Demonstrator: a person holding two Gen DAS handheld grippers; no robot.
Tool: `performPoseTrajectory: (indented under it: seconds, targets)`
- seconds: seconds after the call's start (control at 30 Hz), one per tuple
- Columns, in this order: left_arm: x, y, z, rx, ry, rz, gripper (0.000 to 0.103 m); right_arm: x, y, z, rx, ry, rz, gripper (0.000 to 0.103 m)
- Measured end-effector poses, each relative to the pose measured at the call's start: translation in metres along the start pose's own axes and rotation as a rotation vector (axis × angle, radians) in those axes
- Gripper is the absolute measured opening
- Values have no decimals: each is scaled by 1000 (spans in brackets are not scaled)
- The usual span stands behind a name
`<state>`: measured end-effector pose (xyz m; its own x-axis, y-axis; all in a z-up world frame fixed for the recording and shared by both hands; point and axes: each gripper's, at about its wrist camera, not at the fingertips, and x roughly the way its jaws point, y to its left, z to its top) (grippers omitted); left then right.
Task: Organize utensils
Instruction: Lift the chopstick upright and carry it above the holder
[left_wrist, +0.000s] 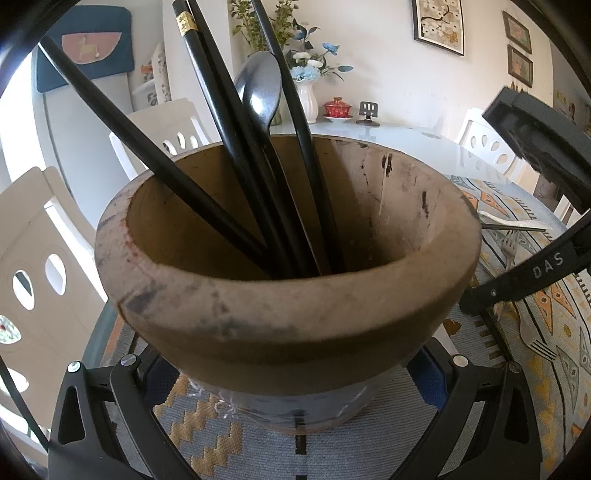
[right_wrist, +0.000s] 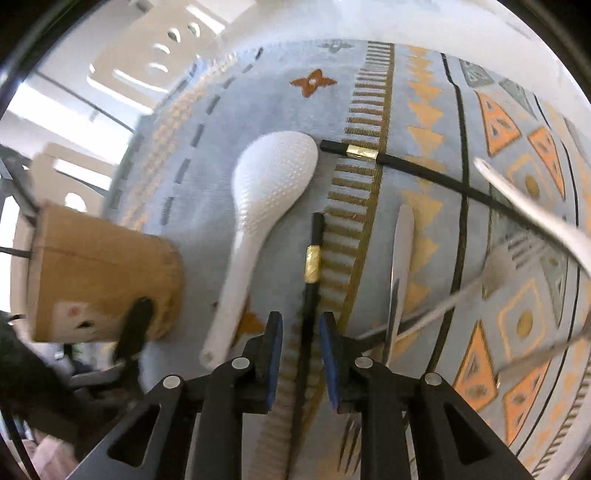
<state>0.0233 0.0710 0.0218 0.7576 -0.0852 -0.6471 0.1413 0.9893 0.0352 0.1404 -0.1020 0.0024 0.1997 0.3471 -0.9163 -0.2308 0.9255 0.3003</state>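
My left gripper (left_wrist: 295, 373) is clamped around the wooden utensil pot (left_wrist: 288, 295), its fingers pressed to either side of the pot's lower body on the patterned mat (left_wrist: 229, 446). Only the left wrist view looks down into that pot: several black chopsticks (left_wrist: 236, 155) and a metal spoon (left_wrist: 260, 92) lean against its far wall, and beyond it stand a white vase of flowers (left_wrist: 307, 99) and a red lidded cup (left_wrist: 337, 108). On the black arm to the right of the pot I can read "DAS" (left_wrist: 548, 266). Only the right wrist view shows what lies loose on the mat to the right of the pot: a white rice paddle (right_wrist: 258, 206) nearest it, then a black chopstick with a gold band (right_wrist: 312, 269), a second banded chopstick (right_wrist: 406, 166) farther off, and blurred pale cutlery past those. My right gripper (right_wrist: 302, 354) has its blue pads slightly apart with the first chopstick between them, not visibly pinched.
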Motion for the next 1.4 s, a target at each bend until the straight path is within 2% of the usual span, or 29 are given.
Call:
performPoseTrajectory:
  seconds: [0.1,0.13,0.2,0.37,0.6,0.77,1.07,1.4]
  targets:
    - [1,0,0,1,5,0,102,2,9,3,-42,-24,-43,19]
    - [1,-1,-1,1,7,1,102,3,10,3,-45,-32,-65,12]
    - [1,0,-2,0,9,1,102,7,14,6,-29,-38,-79,8]
    - [1,-1,-2,1,4,-1,102,7,-1,9,58,-45,8,6]
    - [0,-4,-3,7,3,3,102,-30,-27,-31,97,-80,117,6]
    - [-1,-7,-4,12,5,4,102,-57,-17,-53,21,-151,172,6]
    - [-7,-13,-4,28,-19,14,102,-93,18,-68,-117,-259,239,6]
    - [-11,-16,-5,41,-26,17,102,-113,36,-70,-163,-318,287,6]
